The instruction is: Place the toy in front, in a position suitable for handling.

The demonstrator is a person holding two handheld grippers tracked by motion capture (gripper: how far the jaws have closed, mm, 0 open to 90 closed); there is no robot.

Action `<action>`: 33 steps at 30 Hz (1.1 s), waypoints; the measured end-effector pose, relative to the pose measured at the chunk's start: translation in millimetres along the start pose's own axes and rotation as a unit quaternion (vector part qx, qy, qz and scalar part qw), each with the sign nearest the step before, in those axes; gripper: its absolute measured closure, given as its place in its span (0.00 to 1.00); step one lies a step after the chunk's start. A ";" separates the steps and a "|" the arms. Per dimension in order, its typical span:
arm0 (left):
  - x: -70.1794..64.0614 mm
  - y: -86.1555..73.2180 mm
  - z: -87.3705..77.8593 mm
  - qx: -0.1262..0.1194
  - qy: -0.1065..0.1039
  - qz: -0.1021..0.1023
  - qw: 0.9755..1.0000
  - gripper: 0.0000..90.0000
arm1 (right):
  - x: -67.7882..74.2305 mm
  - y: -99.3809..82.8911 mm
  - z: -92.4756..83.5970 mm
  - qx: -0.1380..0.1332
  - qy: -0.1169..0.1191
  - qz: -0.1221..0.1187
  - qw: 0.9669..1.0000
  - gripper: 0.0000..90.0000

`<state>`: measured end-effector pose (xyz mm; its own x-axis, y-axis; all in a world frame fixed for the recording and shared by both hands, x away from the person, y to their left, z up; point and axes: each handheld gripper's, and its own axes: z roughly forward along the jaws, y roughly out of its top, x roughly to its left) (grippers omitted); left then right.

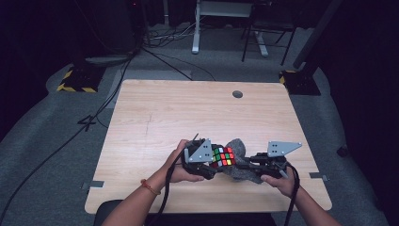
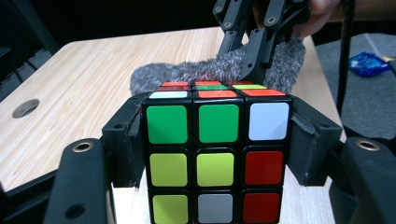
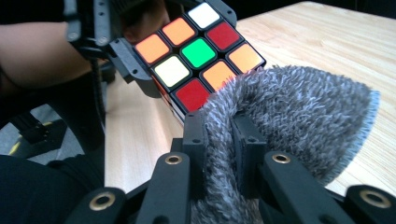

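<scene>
The puzzle cube (image 2: 215, 161) has a black frame and glossy stickers. In the left gripper view its near face reads green, green, white along the top row, yellow, yellow, red across the middle, and yellow, grey-white, red at the bottom. In the right gripper view another face (image 3: 198, 55) shows a green centre ringed by orange, white, red and pale yellow squares. The cloth (image 3: 299, 126) is a mottled grey fleece, flecked dark and light. The left tool (image 1: 203, 162) and the right tool (image 1: 244, 165) are matt black with brass-coloured rivets and pale grey plates on top. The desk (image 1: 164, 113) is light wood grain with a grey round port near its far edge. A red-orange band circles the left wrist (image 1: 149, 187).
</scene>
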<state>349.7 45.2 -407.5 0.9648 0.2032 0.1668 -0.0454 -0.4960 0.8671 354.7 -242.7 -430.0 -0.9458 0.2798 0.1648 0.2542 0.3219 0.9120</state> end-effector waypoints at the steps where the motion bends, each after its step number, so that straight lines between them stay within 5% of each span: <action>1: 0.2 -0.5 -0.2 0.000 -0.004 -0.005 1.000 0.37 | -0.2 0.2 -1.4 -0.006 0.004 0.003 1.000 0.87; 9: 1.6 -3.3 9.3 0.016 -0.013 -0.013 1.000 0.36 | 2.0 3.7 -8.3 -0.035 0.011 -0.003 0.999 0.88; 20: 0.3 -3.9 20.5 0.047 -0.003 -0.005 0.999 0.36 | 5.5 6.6 -7.2 -0.037 0.007 -0.011 0.999 0.88; 25: 1.3 -2.6 15.7 0.041 0.009 -0.004 0.999 0.37 | 8.7 7.8 -6.2 -0.016 -0.022 -0.028 0.999 0.88; 33: 5.9 1.3 0.6 0.014 0.022 -0.011 1.000 0.37 | 10.9 3.5 3.3 0.028 -0.021 -0.037 0.999 0.88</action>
<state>355.5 45.3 -405.8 0.9533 0.2510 0.1680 -0.0155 -0.5148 0.8572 346.0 -235.6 -426.3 -0.9534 0.2907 0.0803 0.1954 0.3926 0.8987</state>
